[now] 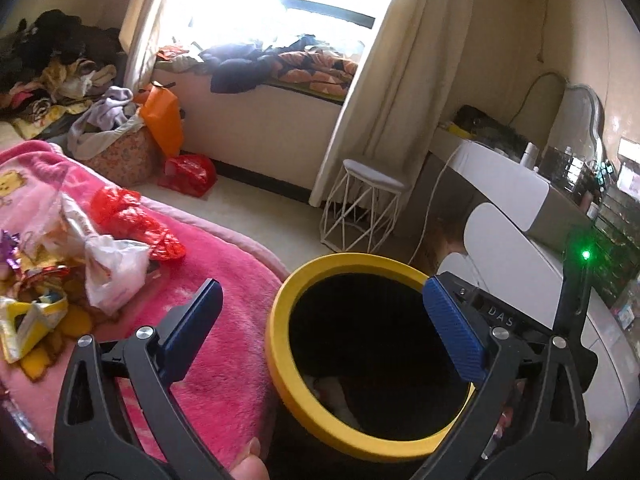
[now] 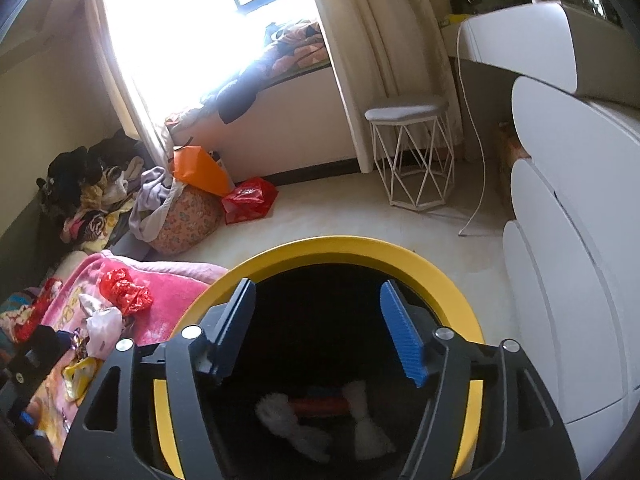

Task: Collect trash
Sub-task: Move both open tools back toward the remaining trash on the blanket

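A black bin with a yellow rim [image 1: 286,384] stands beside a bed with a pink blanket [image 1: 216,344]. My left gripper [image 1: 320,328] is open and empty, one finger over the blanket, the other over the bin. My right gripper [image 2: 320,332] is open and empty above the bin's mouth; the yellow rim [image 2: 352,246] shows there too. White crumpled pieces [image 2: 368,432] and a red item [image 2: 320,406] lie at the bin's bottom. On the blanket lie a red plastic bag [image 1: 132,220], a white plastic bag [image 1: 116,268] and yellow wrappers [image 1: 28,320].
A white wire stool [image 1: 368,208] stands by the curtain. A white dresser [image 2: 568,280] is at the right. A fabric basket of clothes [image 2: 180,208], an orange bag [image 2: 200,170] and a red bag [image 2: 250,200] sit on the floor by the window seat.
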`<state>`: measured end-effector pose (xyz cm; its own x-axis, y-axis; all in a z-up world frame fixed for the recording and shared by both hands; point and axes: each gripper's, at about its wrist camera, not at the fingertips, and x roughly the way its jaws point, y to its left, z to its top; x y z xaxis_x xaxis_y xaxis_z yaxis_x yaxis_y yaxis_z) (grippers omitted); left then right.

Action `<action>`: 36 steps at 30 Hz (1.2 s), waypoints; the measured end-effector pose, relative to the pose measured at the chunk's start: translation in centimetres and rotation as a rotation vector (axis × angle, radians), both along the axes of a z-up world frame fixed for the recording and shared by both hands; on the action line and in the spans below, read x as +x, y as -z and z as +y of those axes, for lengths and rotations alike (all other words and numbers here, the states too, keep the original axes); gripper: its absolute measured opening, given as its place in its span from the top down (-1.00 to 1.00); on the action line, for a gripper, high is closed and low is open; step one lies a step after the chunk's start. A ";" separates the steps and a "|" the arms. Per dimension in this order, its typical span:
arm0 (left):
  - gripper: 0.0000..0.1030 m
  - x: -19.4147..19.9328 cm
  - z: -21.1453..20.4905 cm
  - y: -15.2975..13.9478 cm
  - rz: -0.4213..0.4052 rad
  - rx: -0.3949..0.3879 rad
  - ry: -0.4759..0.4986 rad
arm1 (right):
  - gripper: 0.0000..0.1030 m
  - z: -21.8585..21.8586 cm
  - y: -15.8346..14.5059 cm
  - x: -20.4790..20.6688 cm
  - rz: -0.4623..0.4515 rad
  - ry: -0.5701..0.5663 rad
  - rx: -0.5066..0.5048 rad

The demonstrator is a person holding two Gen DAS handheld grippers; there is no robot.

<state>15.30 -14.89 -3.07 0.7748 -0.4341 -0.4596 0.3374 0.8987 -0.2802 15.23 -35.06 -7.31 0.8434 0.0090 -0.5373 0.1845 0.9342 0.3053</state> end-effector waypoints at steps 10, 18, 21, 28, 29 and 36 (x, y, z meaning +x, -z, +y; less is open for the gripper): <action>-0.79 -1.7 2.7 -0.8 -0.029 0.023 -0.084 | -0.44 2.0 -1.4 -0.4 -0.036 -0.046 -0.029; -0.79 -2.8 4.8 -1.7 -0.067 0.054 -0.143 | -0.46 4.0 -2.7 -0.9 -0.078 -0.088 -0.043; -0.79 -3.1 5.4 -1.9 -0.075 0.056 -0.160 | -0.48 4.5 -3.2 -1.1 -0.093 -0.106 -0.042; -0.79 -3.8 7.3 -2.4 -0.096 0.060 -0.207 | -0.51 7.1 -4.4 -1.9 -0.137 -0.171 -0.055; -0.79 -4.0 7.6 -2.5 -0.103 0.068 -0.216 | -0.52 7.7 -4.6 -2.1 -0.145 -0.183 -0.061; -0.79 -4.8 9.8 -2.8 -0.124 0.087 -0.267 | -0.55 10.3 -5.4 -2.4 -0.168 -0.254 -0.090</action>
<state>10.48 -5.13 -0.28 0.9088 -0.1712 -0.3806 0.1134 0.9789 -0.1698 12.85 -24.78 -1.94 0.8972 0.1888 -0.3992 -0.1036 0.9688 0.2254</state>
